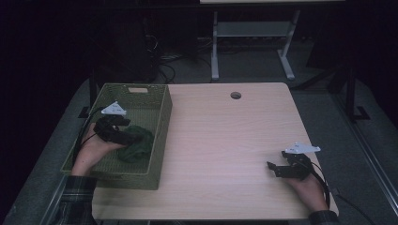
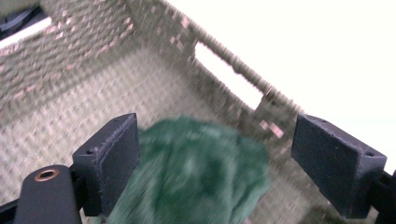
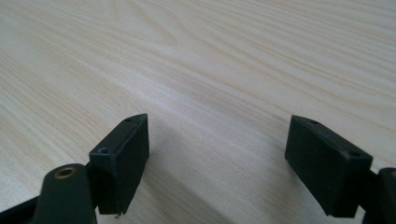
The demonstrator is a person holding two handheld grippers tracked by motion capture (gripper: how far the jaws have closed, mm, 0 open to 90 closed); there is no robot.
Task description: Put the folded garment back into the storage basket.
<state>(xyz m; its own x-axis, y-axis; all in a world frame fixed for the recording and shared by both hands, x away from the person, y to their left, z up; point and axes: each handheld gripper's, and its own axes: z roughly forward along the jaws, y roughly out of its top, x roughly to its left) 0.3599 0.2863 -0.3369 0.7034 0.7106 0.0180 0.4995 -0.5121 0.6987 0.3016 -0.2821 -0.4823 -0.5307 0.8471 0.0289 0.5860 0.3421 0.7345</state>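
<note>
The green cloth (image 1: 136,143) is a soft, crumpled bundle, and by the look of it light and limp: it would sag and unfold when lifted, it cannot crack or break, and its fuzzy weave should give the pads good friction instead of slipping. The best hold is probably a pinch on a thick fold near the top of the heap, where several layers bunch together, not on a thin edge that could slide out or leave the rest trailing.

The cloth lies on the floor of the woven basket (image 1: 161,140), toward its near right part, close to the right wall. The basket stands at the left side of the surface (image 1: 225,140).

The left gripper (image 1: 137,138) hangs over the inside of the basket, just at the left of the bundle. In the left gripper view the green cloth (image 2: 196,172) sits low between the two black jaws, close against the left one and clear of the right one, so the pads do not press on it: this gripper is released, jaws spread wide, the cloth lying free.

The right gripper (image 1: 273,168) rests well apart at the near right of the surface, jaws parted, with nothing between them except bare wood.
</note>
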